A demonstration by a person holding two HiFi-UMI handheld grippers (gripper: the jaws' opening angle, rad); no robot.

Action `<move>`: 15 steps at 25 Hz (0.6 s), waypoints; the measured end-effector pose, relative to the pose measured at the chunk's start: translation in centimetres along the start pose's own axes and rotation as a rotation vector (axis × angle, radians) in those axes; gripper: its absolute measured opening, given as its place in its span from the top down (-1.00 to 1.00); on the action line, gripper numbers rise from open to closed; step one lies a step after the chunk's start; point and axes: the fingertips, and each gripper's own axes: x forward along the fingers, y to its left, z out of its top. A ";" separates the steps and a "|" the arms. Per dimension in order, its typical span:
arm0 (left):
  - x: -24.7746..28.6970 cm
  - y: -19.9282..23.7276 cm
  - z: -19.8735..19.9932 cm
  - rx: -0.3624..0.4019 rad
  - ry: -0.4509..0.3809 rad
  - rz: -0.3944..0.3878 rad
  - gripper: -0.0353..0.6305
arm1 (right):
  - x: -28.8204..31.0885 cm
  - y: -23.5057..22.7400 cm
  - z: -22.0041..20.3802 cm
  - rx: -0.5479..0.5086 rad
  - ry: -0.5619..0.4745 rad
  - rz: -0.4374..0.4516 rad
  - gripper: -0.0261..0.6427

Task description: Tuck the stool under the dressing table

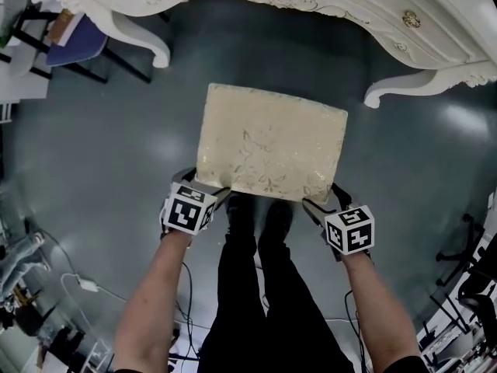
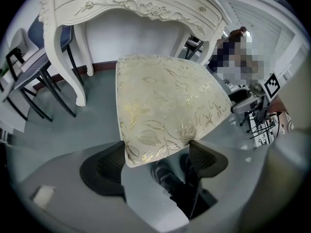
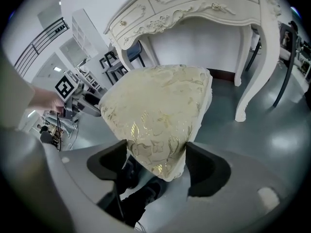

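Stool (image 1: 272, 142) before the dressing table (image 1: 435, 6), not yet under it. The stool stands on the floor, clear of the table's apron and between its two front legs, its seat turned slightly askew to the opening.

Likely faults: an uneven push could swing the seat towards the table's right leg (image 1: 404, 88). The soft cushion corners could squeeze out of the jaws. The stool's own legs are hidden beneath the seat, so a snag on the floor would go unseen.

The left gripper (image 2: 158, 157) and right gripper (image 3: 160, 164) each stand wide, jaws closed across one near corner of the cushion, pads apparently touching its edges.
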 end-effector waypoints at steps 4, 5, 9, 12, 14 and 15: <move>0.4 0.2 0.2 0.037 0.025 0.020 -0.45 | 0.6 -0.2 0.3 0.000 0.056 -0.029 -0.28; 0.4 0.3 0.2 0.045 0.029 0.022 -0.45 | 0.7 -0.1 0.4 -0.006 0.062 -0.034 -0.28; 0.2 0.4 0.8 0.063 0.040 0.013 -0.45 | 0.5 -0.3 0.8 -0.016 0.039 -0.043 -0.27; 0.0 0.5 1.6 0.056 0.013 0.014 -0.45 | 0.3 -0.7 1.6 -0.007 0.016 -0.055 -0.25; -0.2 0.6 2.6 0.049 -0.017 0.014 -0.45 | 0.0 -1.1 2.7 0.001 -0.008 -0.064 -0.23; -0.3 0.6 3.2 0.045 -0.028 0.014 -0.45 | -0.2 -1.4 3.2 0.004 -0.017 -0.067 -0.19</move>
